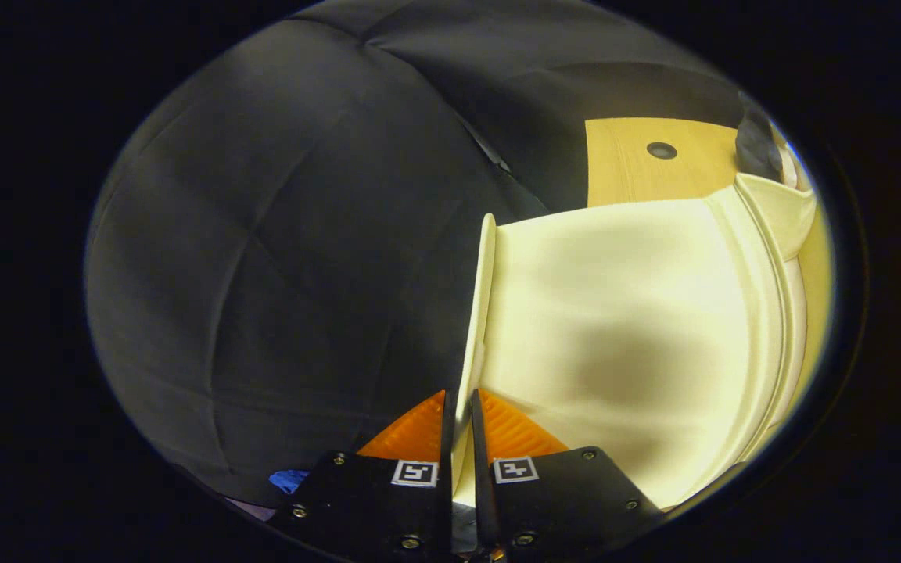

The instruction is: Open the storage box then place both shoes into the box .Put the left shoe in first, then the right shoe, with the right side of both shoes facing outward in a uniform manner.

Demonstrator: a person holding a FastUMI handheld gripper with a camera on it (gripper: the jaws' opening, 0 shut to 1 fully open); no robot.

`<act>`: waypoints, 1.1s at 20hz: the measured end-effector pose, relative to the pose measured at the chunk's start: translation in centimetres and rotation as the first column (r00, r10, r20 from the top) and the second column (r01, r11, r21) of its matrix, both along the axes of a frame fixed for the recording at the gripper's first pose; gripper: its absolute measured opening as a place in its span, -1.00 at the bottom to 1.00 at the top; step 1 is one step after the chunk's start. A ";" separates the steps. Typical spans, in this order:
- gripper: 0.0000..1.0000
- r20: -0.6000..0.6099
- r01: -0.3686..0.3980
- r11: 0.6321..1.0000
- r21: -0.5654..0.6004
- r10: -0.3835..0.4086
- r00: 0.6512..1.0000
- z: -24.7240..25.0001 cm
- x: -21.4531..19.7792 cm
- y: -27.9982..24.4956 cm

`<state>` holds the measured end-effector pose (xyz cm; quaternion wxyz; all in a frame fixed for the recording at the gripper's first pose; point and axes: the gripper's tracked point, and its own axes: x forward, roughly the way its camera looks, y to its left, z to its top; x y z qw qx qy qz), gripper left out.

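Gripper (460, 418) pinches the storage box (622, 328) lid's thin edge (box body hidden behind lid).

- The gripper (460, 407) is showing two dark flat finger mounts, each narrowing toward a ribbed, wedge-shaped pad.
- Each mount is wearing a small square black-and-white marker near its inner edge.
- Small round screws are sitting along the mounts' faces and corners.
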<state>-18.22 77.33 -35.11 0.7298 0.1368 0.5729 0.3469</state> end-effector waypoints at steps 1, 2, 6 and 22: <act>-0.72 -0.014 0.000 1.000 -0.004 0.000 1.000 -0.6 -0.4 0.1; -0.44 -0.012 -0.006 1.000 -0.023 0.006 1.000 -1.1 -0.7 -0.1; 0.21 0.014 -0.051 0.998 -0.037 0.051 0.999 -1.0 -0.2 -0.8; 0.66 0.292 -0.035 0.999 -0.006 0.035 0.956 12.7 10.0 -20.9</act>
